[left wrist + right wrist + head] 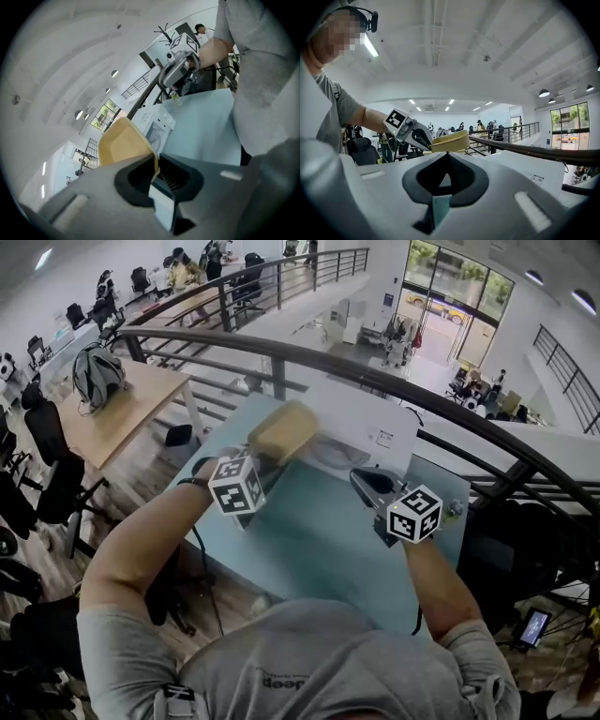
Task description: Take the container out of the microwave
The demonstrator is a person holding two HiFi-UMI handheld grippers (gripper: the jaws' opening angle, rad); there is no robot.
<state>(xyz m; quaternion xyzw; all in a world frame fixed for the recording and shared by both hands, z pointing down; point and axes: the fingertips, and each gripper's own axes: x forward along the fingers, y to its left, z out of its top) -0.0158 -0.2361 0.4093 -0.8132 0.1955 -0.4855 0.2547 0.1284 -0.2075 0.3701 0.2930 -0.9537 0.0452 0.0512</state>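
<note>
Head camera sits high – I look steeply down over person's shoulders onto blue table (309,559). Left gripper view hugs own jaws, tilts up toward ceiling, faces right gripper (171,77) across table. Right gripper view runs level, faces left gripper (425,144) nearby. All three share container (281,430) and microwave (361,432).

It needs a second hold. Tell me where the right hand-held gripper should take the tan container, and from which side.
Probably best the free rim of the tan container, opposite where the left hand-held gripper pinches it. Come from the right, jaws astride the thin wall; the right hand-held gripper is shut and must open first.
</note>
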